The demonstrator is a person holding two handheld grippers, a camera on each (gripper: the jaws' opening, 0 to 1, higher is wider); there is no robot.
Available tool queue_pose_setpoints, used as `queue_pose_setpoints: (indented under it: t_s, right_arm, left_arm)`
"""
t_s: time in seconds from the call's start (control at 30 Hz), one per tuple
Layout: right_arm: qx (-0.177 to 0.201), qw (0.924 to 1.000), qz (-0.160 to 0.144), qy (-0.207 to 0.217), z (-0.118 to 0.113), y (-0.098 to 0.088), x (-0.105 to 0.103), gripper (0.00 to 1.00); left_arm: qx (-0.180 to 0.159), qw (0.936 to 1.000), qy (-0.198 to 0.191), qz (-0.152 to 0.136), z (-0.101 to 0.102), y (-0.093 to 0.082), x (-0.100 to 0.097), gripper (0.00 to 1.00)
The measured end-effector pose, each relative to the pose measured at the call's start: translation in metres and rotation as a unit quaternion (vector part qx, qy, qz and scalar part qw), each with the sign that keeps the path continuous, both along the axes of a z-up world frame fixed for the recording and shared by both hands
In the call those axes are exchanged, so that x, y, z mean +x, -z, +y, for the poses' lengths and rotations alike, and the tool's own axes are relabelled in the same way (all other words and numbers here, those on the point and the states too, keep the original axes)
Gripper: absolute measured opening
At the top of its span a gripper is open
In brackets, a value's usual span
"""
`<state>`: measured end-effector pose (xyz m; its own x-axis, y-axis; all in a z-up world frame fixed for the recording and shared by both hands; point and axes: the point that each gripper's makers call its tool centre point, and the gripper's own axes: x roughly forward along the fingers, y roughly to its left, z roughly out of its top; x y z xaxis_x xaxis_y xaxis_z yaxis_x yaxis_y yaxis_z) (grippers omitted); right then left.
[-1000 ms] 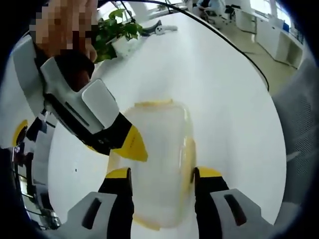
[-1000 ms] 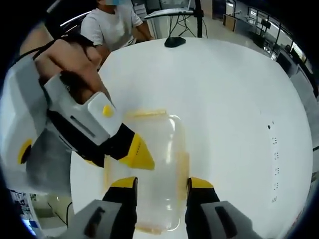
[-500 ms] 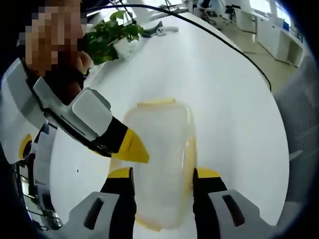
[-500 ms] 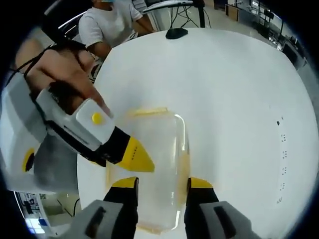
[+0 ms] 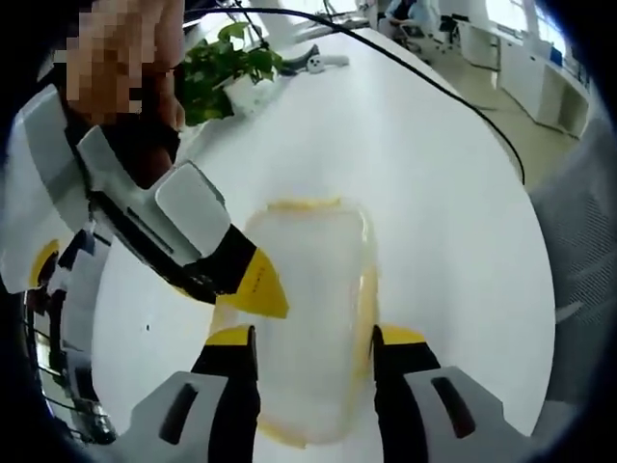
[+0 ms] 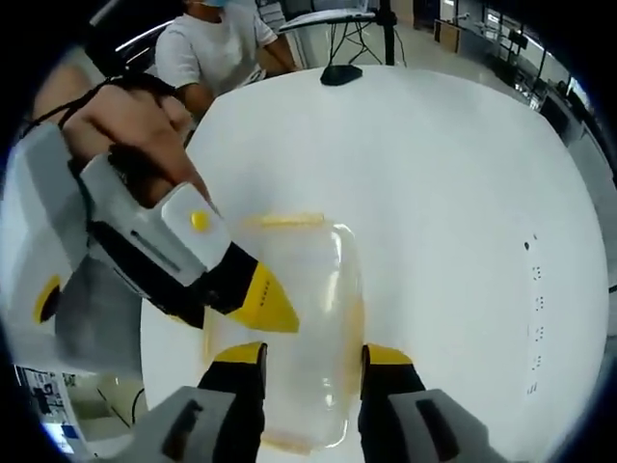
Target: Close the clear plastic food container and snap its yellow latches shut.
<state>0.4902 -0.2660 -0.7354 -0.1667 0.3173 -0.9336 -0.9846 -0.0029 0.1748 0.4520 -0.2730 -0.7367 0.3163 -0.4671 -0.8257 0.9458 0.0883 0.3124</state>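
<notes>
One clear food container (image 5: 307, 318) with yellow latches (image 5: 301, 204) lies lid-down at lower centre on the white bench (image 5: 434, 193). Two hand-held grippers: left hand-held gripper (image 5: 313, 340) and right hand-held gripper (image 6: 310, 355), jaws apart, straddling it.

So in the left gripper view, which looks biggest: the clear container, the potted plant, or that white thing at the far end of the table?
1. Clear container, largest.
2. Potted plant.
3. White thing, smallest.

The container lies nearest the camera and the others far off, so this ranks how they look, not their true sizes.

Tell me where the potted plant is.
In the left gripper view, the plant stands at the table's far edge, upper left, beyond the container.
</notes>
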Motion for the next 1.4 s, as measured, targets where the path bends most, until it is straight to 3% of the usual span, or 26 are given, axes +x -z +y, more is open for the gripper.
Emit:
queue_pose_setpoints:
  t_s: [0.2,0.33,0.43,0.57,0.67,0.77,0.83,0.93,0.97,1.17,1.4]
  right_arm:
    - [-0.004,0.9998,-0.015,0.016,0.000,-0.001,0.001,0.36]
    - [-0.003,0.9995,-0.020,0.025,0.000,-0.003,0.000,0.36]
    - [0.002,0.9996,-0.017,0.022,-0.002,-0.006,-0.005,0.54]
    - [0.005,0.9990,-0.041,0.018,-0.008,-0.013,0.000,0.54]
    - [0.005,0.9987,-0.050,0.015,-0.013,-0.016,-0.004,0.63]
    - [0.010,0.9985,-0.051,0.017,-0.016,-0.018,-0.007,0.67]
    - [0.007,0.9977,-0.067,0.007,-0.020,-0.017,-0.008,0.73]
    - [0.021,0.9965,-0.081,0.000,-0.020,-0.017,-0.013,1.00]
    - [0.034,0.9959,-0.084,-0.006,-0.019,-0.018,-0.016,0.99]
    - [0.022,0.9951,-0.095,-0.012,-0.028,-0.012,-0.022,0.99]
    - [0.018,0.9952,-0.096,-0.003,-0.035,-0.008,-0.027,0.99]
  left_arm:
    - [0.004,1.0000,0.003,0.001,0.001,0.000,-0.001,0.45]
    - [-0.020,0.9991,0.002,0.037,0.000,-0.005,-0.004,0.45]
    - [-0.014,0.9982,-0.008,0.058,0.008,-0.010,-0.006,0.45]
    - [-0.013,0.9982,0.010,0.058,0.015,-0.015,-0.012,0.51]
    - [0.008,0.9964,0.018,0.082,0.024,-0.011,-0.020,0.57]
    - [0.023,0.9963,0.026,0.079,0.031,-0.010,-0.020,0.65]
    - [0.024,0.9965,0.024,0.076,0.033,-0.012,-0.017,0.72]
    - [0.005,0.9986,0.012,0.052,0.030,-0.019,-0.005,0.94]
    - [-0.001,0.9991,0.009,0.042,0.029,-0.021,-0.001,0.99]
    - [0.002,0.9996,-0.004,0.029,0.032,-0.025,0.013,0.99]
    - [0.033,0.9987,0.005,0.039,0.040,-0.008,0.014,0.99]
